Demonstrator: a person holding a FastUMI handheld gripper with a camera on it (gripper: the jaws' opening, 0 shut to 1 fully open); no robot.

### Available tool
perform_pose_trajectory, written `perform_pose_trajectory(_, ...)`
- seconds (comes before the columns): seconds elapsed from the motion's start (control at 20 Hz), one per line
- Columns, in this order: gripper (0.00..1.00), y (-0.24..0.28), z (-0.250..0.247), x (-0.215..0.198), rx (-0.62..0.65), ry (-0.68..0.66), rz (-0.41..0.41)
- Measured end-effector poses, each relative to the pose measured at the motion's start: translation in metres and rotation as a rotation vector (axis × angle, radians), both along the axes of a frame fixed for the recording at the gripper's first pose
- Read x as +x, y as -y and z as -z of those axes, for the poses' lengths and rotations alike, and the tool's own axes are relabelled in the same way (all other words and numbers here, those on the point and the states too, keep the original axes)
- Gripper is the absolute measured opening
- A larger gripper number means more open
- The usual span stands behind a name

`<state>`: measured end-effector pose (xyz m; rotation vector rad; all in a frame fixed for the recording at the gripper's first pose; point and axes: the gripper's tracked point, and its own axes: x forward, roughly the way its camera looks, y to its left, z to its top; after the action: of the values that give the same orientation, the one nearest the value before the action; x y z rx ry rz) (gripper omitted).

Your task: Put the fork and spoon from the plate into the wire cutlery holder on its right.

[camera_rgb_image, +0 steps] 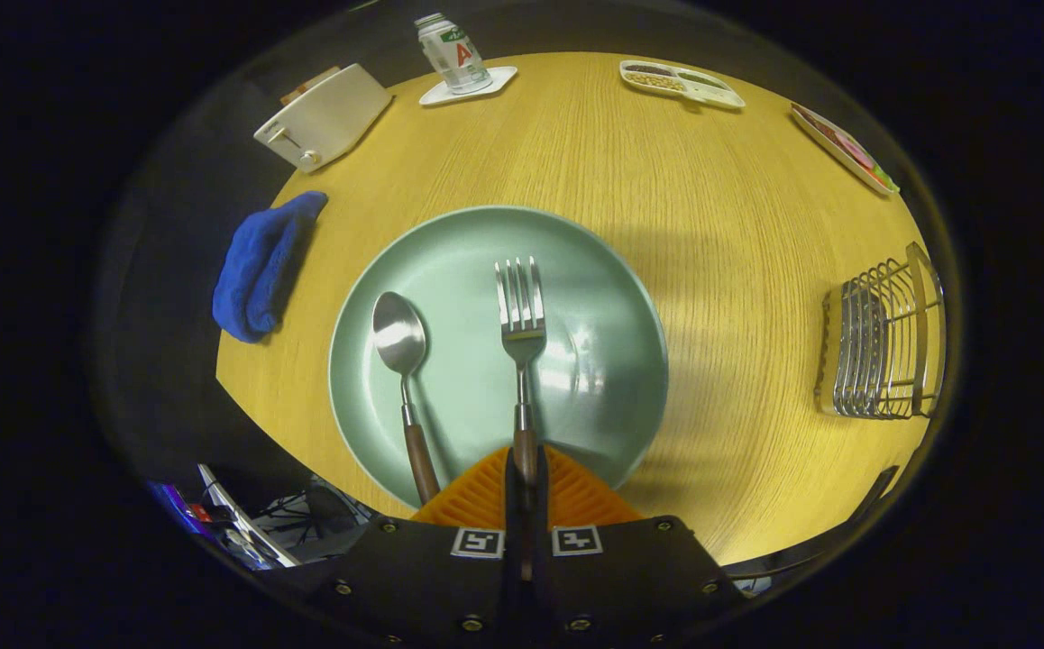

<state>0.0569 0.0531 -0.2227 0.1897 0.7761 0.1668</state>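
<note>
My claw (526, 478) clamped on fork (520, 315) handle, tines over plate (378, 297). Spoon (400, 338) left, untouched. Next, I judge: lift, swing right to wire cutlery holder (883, 347).

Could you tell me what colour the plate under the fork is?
Pale green plate, clearest in the gripper view.

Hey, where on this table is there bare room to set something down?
Bare wood lies between the plate and the wire cutlery holder, and beyond the plate. The far edge is crowded. The gripper is shut on the fork.
</note>
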Motion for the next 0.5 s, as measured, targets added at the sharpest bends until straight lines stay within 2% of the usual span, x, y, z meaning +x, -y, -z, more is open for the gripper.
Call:
perform_pose_trajectory(0.25, 0.05, 0.012, -0.024, -0.002, 0.06, 0.07, 0.036)
perform_pose_trajectory(0.5, 0.05, 0.05, -0.047, -0.016, 0.135, 0.149, 0.147)
